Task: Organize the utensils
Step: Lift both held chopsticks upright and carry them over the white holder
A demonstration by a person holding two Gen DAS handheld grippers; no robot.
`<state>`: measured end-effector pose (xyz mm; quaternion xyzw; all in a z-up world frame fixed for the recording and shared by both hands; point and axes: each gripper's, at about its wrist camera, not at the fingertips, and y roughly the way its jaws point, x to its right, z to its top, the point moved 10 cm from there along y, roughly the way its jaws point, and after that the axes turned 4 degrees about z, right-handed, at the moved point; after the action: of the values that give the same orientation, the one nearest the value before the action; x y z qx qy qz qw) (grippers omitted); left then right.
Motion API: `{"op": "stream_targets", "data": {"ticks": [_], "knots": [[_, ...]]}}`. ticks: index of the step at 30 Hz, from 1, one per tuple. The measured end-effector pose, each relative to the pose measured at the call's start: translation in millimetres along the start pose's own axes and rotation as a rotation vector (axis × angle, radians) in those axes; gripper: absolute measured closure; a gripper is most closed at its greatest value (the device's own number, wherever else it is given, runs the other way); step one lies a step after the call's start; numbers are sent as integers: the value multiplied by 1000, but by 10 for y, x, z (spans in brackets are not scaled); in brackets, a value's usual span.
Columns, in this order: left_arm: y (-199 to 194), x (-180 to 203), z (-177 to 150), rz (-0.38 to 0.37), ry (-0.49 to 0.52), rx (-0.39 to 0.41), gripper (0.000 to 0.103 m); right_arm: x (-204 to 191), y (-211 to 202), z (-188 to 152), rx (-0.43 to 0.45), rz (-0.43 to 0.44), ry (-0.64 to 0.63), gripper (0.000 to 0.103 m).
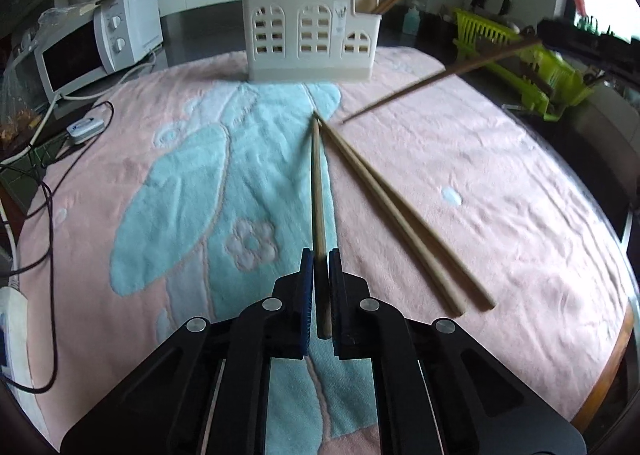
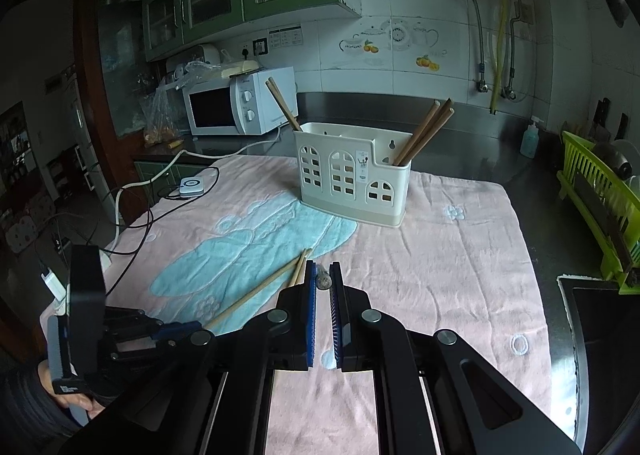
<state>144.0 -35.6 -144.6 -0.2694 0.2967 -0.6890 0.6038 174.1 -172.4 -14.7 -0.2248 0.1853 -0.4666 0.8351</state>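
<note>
Gripping one chopstick (image 1: 319, 191) at frame centre, the left hand-held gripper (image 1: 320, 255) is clenched (right hand-held gripper (image 2: 322, 269) likewise clamps another); two chopsticks (image 1: 400, 215) lie beside, utensil holder (image 1: 308, 39) above.

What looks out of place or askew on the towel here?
Two loose chopsticks lie on the pink towel instead of in the white holder. The left gripper and right gripper each clamp one chopstick. Nothing looks spilled or damaged.

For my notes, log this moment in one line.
left tool: shut on chopstick | right tool: shut on chopstick | holder: partly filled
</note>
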Motion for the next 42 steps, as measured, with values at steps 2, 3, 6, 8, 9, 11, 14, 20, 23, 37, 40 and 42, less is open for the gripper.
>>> {"op": "stream_targets", "data": {"ticks": [2, 3, 6, 8, 9, 11, 14, 20, 23, 37, 40, 42], "knots": [[-113, -35, 128, -3, -12, 39, 97, -10, -12, 50, 7, -1, -7, 96], [-170, -53, 202, -4, -18, 61, 97, -17, -19, 86, 12, 3, -8, 96], [-296, -94, 395, -11, -35, 108, 98, -27, -47, 172, 23, 5, -16, 96], [-378, -116, 564, -20, -47, 143, 98, -25, -54, 263, 31, 7, -22, 96], [-403, -117, 623, -20, -47, 154, 98, -20, -54, 303, 33, 8, -24, 96], [-463, -136, 783, -22, -50, 185, 98, -7, -63, 376, 38, 6, -29, 96], [-519, -160, 979, -24, -56, 216, 98, 28, -69, 499, 44, 2, -32, 96], [-550, -154, 1318, -33, -46, 256, 98, 86, -88, 727, 51, 8, -27, 96], [-530, -149, 1452, -36, -35, 260, 98, 98, -95, 834, 54, 15, -30, 96], [-667, -154, 2109, -31, 1, 309, 98, 198, -73, 1375, 81, -10, -63, 96], [-737, -161, 2322, -29, 2, 335, 98, 244, -84, 1543, 96, -18, -63, 96], [-815, -173, 2507, -30, -2, 365, 98, 265, -110, 1683, 116, -24, -66, 96]]}}
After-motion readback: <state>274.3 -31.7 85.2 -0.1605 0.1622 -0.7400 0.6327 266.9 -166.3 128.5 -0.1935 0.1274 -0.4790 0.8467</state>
